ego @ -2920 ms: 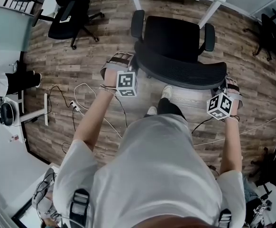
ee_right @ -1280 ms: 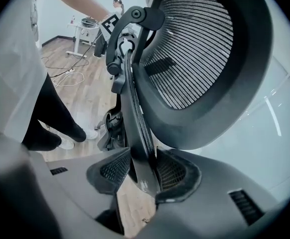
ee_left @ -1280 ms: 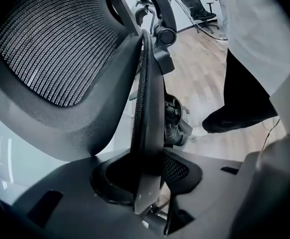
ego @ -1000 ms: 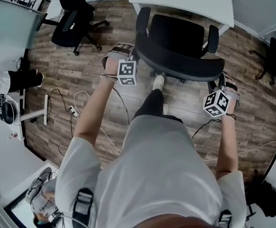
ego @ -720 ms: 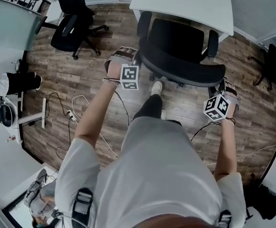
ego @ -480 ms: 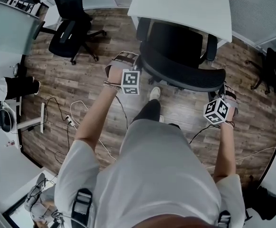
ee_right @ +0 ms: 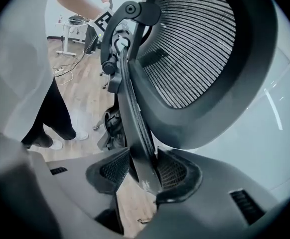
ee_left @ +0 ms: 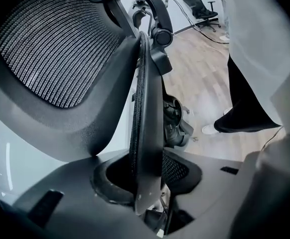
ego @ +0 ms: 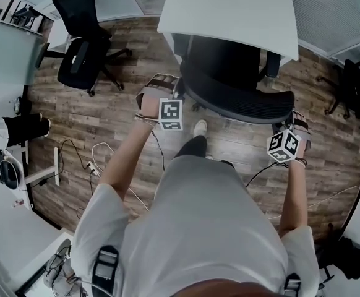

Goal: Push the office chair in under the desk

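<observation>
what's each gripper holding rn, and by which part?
Both hold the office chair by its backrest: the left gripper clamps the left side edge, the right gripper the right side edge.

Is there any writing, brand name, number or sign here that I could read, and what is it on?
No words, brands or numbers can be read in any view.
Left marker cube and right marker cube: black-and-white square patterns only, no letters.
Office chair and desk: no label shows.
</observation>
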`<state>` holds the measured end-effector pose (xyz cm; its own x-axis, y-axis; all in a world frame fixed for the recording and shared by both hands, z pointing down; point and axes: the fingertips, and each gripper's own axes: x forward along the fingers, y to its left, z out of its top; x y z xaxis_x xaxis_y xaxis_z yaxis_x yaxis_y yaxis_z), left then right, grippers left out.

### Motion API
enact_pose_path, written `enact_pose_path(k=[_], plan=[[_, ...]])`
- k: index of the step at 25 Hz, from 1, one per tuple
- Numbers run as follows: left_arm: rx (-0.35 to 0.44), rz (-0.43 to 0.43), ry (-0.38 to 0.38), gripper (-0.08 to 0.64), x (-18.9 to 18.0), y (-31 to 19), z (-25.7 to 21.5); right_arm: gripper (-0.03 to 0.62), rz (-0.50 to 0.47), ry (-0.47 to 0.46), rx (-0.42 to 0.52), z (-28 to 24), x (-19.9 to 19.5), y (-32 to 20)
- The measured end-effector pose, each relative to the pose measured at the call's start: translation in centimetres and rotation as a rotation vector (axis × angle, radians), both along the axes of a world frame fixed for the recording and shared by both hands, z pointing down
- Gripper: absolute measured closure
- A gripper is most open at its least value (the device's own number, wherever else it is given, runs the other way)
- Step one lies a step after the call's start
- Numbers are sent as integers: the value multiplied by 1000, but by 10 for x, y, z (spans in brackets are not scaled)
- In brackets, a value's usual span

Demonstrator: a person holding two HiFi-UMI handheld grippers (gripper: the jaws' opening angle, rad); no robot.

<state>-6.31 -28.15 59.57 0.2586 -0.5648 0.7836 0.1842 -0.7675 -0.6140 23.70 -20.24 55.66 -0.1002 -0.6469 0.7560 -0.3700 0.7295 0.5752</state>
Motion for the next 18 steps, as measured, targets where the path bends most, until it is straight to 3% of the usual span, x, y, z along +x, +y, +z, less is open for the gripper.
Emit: enact_pose_path(k=[18], plan=[[17, 28, 15, 402, 26, -58, -4, 408, 53, 13, 2, -1, 24, -61]])
